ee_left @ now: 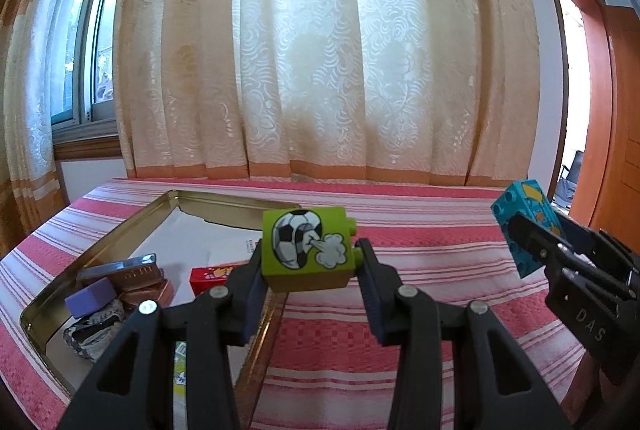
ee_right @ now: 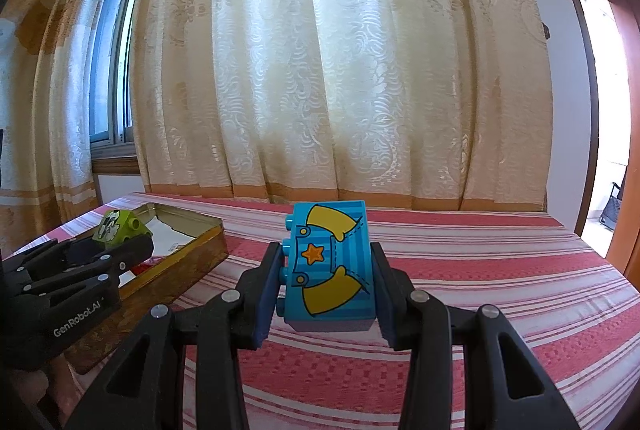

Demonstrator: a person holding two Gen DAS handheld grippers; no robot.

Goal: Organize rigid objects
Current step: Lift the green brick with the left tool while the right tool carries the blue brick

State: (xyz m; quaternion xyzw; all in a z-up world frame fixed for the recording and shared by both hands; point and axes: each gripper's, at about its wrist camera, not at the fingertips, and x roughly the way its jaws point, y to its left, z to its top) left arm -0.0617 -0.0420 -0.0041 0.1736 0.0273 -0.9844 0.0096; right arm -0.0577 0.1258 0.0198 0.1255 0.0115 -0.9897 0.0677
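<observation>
A green toy brick with a football picture hangs above the near right edge of a gold tin box; my left gripper is shut on it. A blue toy brick printed with yellow sleeves and an orange star is clamped in my right gripper, which is shut on it above the striped cloth. In the left wrist view the blue brick and right gripper show at the far right. In the right wrist view the green brick and left gripper sit at the left over the tin.
Inside the tin lie a purple block, a brown metal case, a red box and crumpled foil on white paper. A pink striped cloth covers the surface. Curtains hang behind; a doorway opens at right.
</observation>
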